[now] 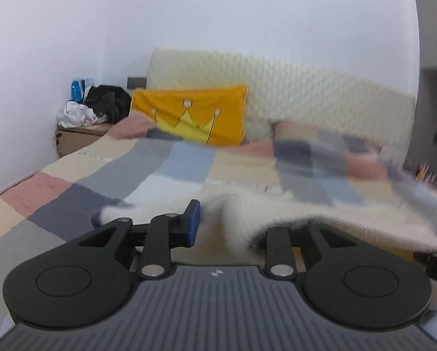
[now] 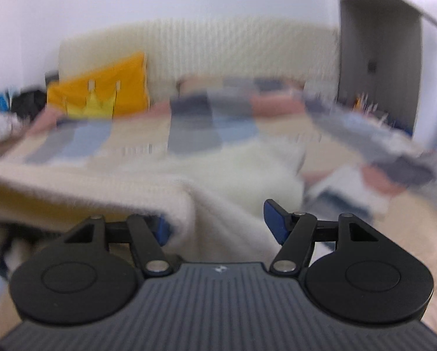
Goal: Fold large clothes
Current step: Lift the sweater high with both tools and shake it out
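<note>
Item: cream fleece garment (image 1: 291,207), large, pale, fuzzy pile; type (robe, sweater or blanket-like piece) not determinable through motion blur. Location: lower centre to lower right of the left wrist view, lifted edge crossing the frame; lower left to centre of the right wrist view (image 2: 148,181), draped above a bed (image 1: 72,181) with a patchwork cover of pink, grey, blue and beige squares.

Orientation: long axis judged to run side to side across both frames, near-horizontal, stretched between the two tools; lifted hem toward the cameras, bulk sagging away onto the bed. Which end is collar or hem: cannot tell.

Left gripper (image 1: 233,228): one blue-padded finger exposed at centre frame, the other buried under the fleece edge at lower right; wide gap between them, so released rather than clamped, cloth merely lying over one side.

Right gripper (image 2: 221,222): blue pads well apart; left one partly under the fleece fold, right one bare. Spread, gripping nothing.

Step in hand: judged an early fold or spread, edge raised, no firm pinch evident.

Next move calls for: closing both pairs of fingers on the hem at matching points, keeping the edge taut, carrying it over toward the far side in the upper frame.

Surroundings: orange crown cushion (image 1: 195,114), cream headboard (image 1: 276,79), cardboard box (image 1: 78,137) with heaped clothes at left.
</note>
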Demonstrator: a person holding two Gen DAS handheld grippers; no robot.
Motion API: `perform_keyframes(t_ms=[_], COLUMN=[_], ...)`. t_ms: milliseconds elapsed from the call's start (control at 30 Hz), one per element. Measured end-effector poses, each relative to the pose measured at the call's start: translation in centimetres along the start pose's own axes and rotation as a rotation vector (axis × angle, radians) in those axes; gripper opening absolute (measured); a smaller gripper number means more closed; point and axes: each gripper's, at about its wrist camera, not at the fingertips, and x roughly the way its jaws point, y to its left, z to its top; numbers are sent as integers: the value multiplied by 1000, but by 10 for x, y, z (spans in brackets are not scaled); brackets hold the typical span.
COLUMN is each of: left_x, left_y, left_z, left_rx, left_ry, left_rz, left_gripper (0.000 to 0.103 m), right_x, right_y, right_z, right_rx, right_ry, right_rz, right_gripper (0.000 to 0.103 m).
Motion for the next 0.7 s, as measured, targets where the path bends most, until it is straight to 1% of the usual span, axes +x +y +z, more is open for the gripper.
perform_keyframes(t_ms=[67, 167, 300, 400, 467, 533, 600, 700], left_x=[-14, -36, -72, -93, -106, -122, -140, -166], left_y=[2, 6, -4, -7, -9, -13, -18, -23], left_z=[17, 48, 96, 134, 159, 186, 215, 260], left_rx=[-37, -114, -103, -133, -150, -165, -138, -124], left_ry=[-13, 7, -73, -103, -122, -152, -187, -214], left_rz=[-30, -99, -115, -138, -148, -166, -172, -182], left_gripper=[31, 31, 31, 31, 30, 27, 27, 25], right_x=[-20, -47, -82, -108, -121, -137, -153, -178], right_y=[-3, -8, -16, -18, -23, -28, -33, -39], right_z=[18, 50, 94, 128, 149, 172, 192, 219], right_rx=[-8, -27, -39, -71, -59, -53, -37, -33], right_ry=[-62, -144, -232, -309, -332, -356, -381, -428], right_rz=[-1, -3, 6, 0, 19, 41, 52, 70], right_gripper=[66, 66, 66, 66, 66, 66, 66, 66])
